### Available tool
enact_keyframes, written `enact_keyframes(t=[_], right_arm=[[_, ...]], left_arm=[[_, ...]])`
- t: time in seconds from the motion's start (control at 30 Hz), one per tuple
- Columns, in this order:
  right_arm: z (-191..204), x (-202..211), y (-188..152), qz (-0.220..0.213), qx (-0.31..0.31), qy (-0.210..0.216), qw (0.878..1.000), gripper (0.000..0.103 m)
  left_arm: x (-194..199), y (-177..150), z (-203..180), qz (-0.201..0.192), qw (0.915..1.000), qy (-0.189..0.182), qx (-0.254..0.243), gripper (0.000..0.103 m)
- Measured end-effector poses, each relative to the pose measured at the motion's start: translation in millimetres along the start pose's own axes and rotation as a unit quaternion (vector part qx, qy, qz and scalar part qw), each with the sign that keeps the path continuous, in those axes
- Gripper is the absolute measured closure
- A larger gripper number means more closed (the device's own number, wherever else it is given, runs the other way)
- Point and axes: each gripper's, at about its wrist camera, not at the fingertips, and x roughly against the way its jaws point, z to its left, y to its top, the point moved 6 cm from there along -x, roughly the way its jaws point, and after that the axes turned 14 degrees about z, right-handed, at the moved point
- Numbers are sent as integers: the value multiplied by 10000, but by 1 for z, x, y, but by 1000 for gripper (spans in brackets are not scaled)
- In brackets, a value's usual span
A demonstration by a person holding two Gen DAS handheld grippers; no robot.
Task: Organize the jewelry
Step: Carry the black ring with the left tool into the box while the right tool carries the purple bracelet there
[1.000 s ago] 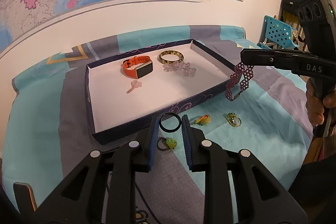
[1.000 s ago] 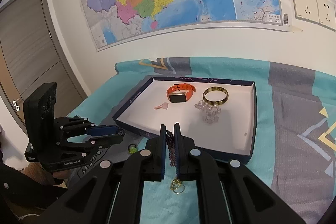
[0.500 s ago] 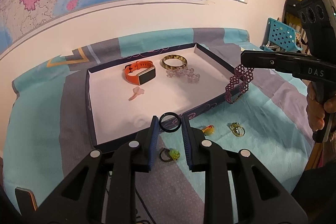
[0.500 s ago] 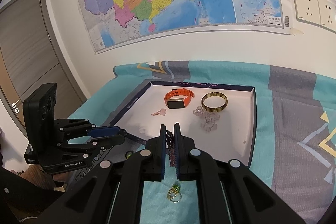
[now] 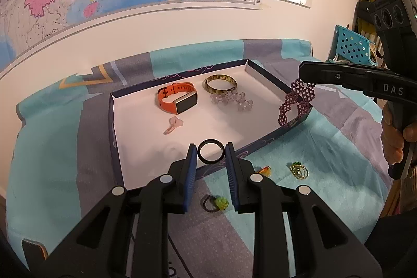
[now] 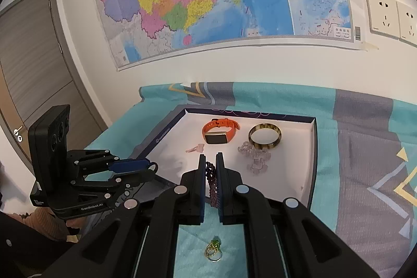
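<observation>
A dark blue tray point(image 5: 114, 121) with a white floor lies on the patterned bedspread. In it are an orange smart band point(image 5: 177, 98), an amber bangle point(image 5: 220, 82), a clear bead bracelet point(image 5: 232, 100) and a pink clip point(image 5: 173, 124). My left gripper point(image 5: 210, 155) is shut on a black ring point(image 5: 210, 145), held just over the tray's near wall. My right gripper point(image 6: 211, 163) is shut on a purple beaded bracelet point(image 6: 211, 181). In the left wrist view that bracelet point(image 5: 295, 102) hangs over the tray's right wall.
Loose on the bedspread in front of the tray lie a green-stone ring point(image 5: 216, 203), a small orange piece point(image 5: 263, 170) and gold rings point(image 5: 298, 170). A blue plastic basket point(image 5: 350, 46) stands at the far right, and a door point(image 6: 31, 69) is at the left.
Both grippers have crept forward towards the tray. The purple bracelet has shifted from beside the tray's front right corner to over its right wall. Both grips are unchanged.
</observation>
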Motion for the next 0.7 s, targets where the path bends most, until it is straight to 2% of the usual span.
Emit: enact_keyframes(t=[0.7], right_arm=[[-16,-18,16,43,-236,125,9996,97]], left_arm=[[-11,22,4,39,9999,128,-85,80]])
